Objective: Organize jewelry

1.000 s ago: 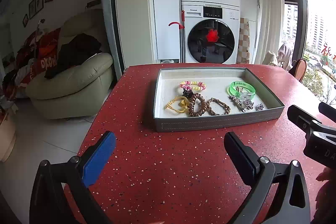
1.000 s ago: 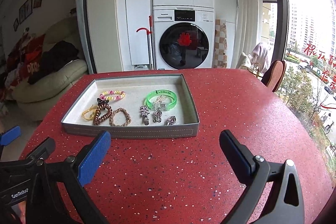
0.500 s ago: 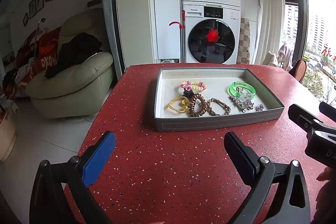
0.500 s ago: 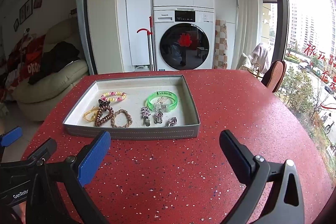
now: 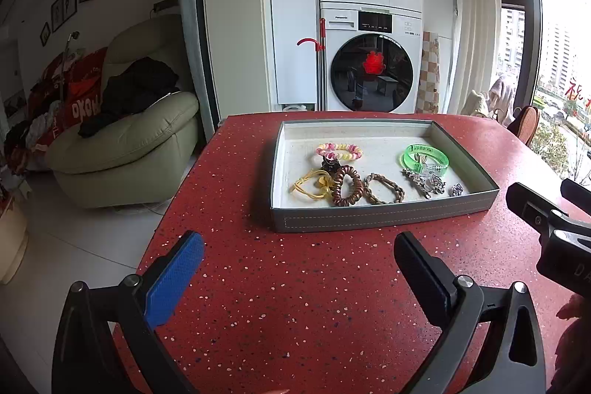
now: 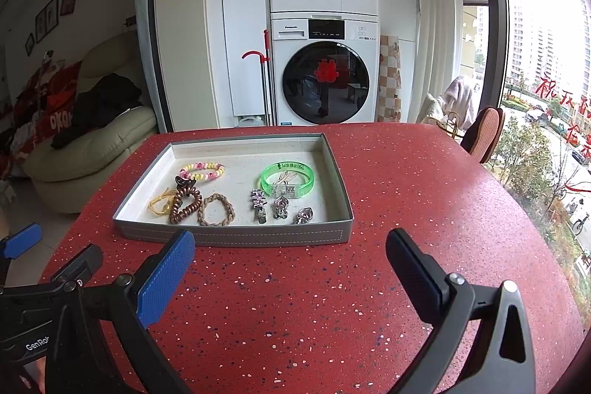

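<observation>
A grey tray (image 5: pixel 380 216) (image 6: pixel 236 236) stands on the red speckled table (image 5: pixel 295 301) (image 6: pixel 332 301). Inside lie a pink-yellow bead bracelet (image 5: pixel 339 151) (image 6: pixel 202 170), a green bangle (image 5: pixel 424 156) (image 6: pixel 288 177), a yellow hair tie (image 5: pixel 312 186) (image 6: pixel 162 204), a brown coil tie (image 5: pixel 346 185) (image 6: pixel 185 205), a braided tie (image 5: pixel 383 189) (image 6: pixel 217 209) and silver clips (image 5: pixel 424 180) (image 6: pixel 259 204). My left gripper (image 5: pixel 299 264) is open and empty, short of the tray. My right gripper (image 6: pixel 290 261) is open and empty, close to the tray's front wall.
The table's left edge (image 5: pixel 173 209) drops to a white floor, with a cream sofa (image 5: pixel 125 143) beyond. Stacked washing machines (image 6: pixel 323 61) stand behind the table. A chair (image 6: pixel 484 135) sits at the far right edge. The right gripper's body (image 5: pixel 554 231) shows beside my left gripper.
Both grippers have crept slightly toward the tray; in the right wrist view the tray sits a little lower and nearer. Both stay open. The jewelry has not moved.
</observation>
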Tool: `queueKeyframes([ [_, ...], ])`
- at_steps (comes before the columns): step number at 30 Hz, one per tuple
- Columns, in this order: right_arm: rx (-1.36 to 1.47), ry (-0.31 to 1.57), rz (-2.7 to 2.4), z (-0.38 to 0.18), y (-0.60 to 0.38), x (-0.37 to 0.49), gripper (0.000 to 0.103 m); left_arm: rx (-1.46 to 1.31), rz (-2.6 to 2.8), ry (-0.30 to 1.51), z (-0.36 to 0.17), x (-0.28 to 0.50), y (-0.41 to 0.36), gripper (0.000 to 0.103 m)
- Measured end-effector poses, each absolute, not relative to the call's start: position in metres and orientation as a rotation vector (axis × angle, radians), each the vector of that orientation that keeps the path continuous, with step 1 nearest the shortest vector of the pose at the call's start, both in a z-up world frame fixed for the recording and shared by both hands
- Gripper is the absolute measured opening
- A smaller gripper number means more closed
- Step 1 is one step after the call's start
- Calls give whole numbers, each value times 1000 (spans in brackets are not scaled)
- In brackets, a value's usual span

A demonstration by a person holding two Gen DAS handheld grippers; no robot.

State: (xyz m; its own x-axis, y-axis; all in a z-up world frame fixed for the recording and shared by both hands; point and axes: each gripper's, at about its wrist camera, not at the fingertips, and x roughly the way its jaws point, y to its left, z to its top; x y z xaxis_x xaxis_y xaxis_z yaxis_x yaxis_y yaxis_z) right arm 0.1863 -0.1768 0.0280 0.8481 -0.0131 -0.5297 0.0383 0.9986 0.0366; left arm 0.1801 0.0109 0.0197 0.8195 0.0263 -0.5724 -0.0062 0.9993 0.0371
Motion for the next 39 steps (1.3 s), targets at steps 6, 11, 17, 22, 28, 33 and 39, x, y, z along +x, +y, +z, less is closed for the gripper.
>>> queueKeyframes([
  [6,46,556,-25,30,-175,186,103,34,17,610,20,180,11,103],
  [11,47,557,-25,30,-176,186,103,34,16,611,21,180,11,103],
  [17,48,557,-26,30,-176,186,103,33,17,611,21,180,11,103],
  [22,49,558,-25,30,-176,186,103,33,16,611,21,180,11,103],
  [28,50,558,-25,31,-176,186,103,32,16,613,22,179,12,103],
  [33,50,558,-26,31,-176,186,103,32,17,612,22,179,12,103],
  [39,51,558,-25,31,-176,186,103,32,14,615,21,180,12,103],
])
